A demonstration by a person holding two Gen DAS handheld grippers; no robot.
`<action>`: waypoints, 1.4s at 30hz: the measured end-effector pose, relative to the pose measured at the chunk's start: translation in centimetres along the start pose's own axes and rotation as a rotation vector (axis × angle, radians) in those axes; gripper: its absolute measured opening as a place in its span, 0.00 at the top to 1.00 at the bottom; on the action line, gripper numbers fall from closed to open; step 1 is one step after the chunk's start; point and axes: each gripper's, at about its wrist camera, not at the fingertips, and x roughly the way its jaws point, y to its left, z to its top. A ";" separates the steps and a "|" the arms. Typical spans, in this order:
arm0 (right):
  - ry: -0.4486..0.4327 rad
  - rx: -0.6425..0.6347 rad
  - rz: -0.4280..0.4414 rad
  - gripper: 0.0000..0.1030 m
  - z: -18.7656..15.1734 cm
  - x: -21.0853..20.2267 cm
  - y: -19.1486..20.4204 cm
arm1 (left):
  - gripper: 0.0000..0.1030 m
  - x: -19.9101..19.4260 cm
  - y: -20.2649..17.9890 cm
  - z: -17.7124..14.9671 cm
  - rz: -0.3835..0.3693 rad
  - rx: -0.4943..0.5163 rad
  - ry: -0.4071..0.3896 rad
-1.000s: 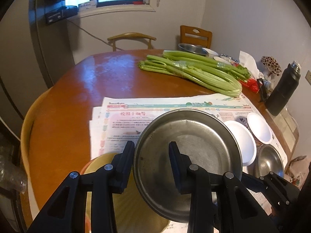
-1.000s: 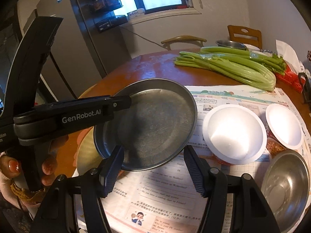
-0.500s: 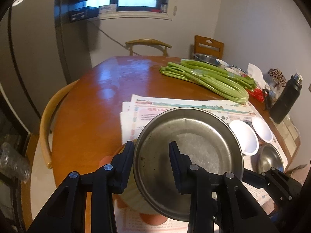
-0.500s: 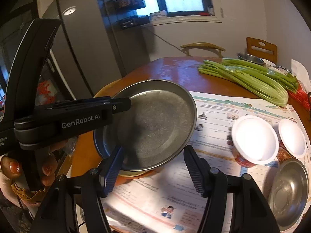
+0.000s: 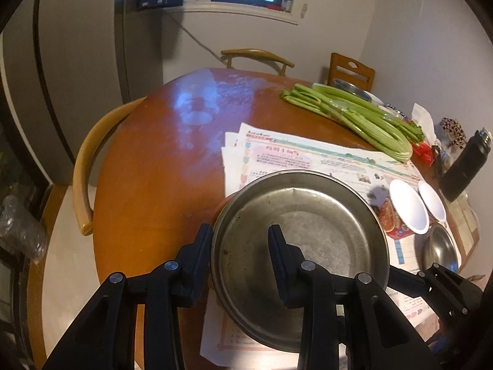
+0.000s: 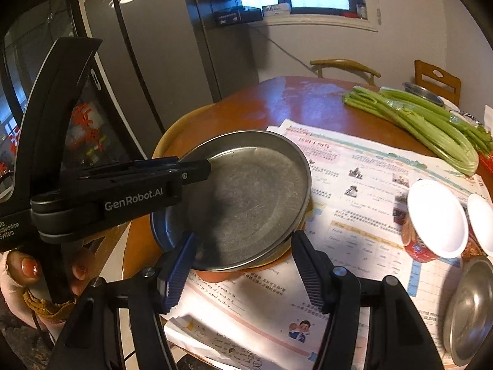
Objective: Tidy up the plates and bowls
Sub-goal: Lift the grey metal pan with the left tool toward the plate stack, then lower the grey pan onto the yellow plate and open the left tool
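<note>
My left gripper (image 5: 240,240) is shut on the near rim of a large steel plate (image 5: 308,246) and holds it above the table's front left. The plate also shows in the right wrist view (image 6: 246,197), gripped by the left gripper (image 6: 197,169). Under it sits an orange bowl (image 6: 215,274) with a yellow dish in it, mostly hidden. My right gripper (image 6: 243,265) is open and empty, just in front of the plate. Two white paper bowls (image 6: 434,215) and a small steel bowl (image 6: 471,305) sit at the right.
Newspaper (image 6: 354,185) covers the near part of the round wooden table (image 5: 172,160). Celery (image 5: 354,117) lies at the back right. A black bottle (image 5: 465,163) stands at the far right. Chairs (image 5: 89,160) stand around the table; a fridge is at the left.
The left gripper has risen with the steel plate, so the table looks farther below. The right gripper has risen too and stays open.
</note>
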 end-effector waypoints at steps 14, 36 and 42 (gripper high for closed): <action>0.018 -0.001 -0.036 0.38 0.1 2.0 -1.0 | 0.64 4.3 0.1 -0.2 -0.037 -0.023 0.062; 0.039 0.016 -0.048 0.37 -0.5 3.2 -1.5 | 0.64 7.5 -0.7 -0.2 0.000 0.019 0.080; 0.043 0.006 -0.054 0.37 -0.6 3.4 -1.3 | 0.64 7.5 -0.5 0.0 -0.008 0.014 0.072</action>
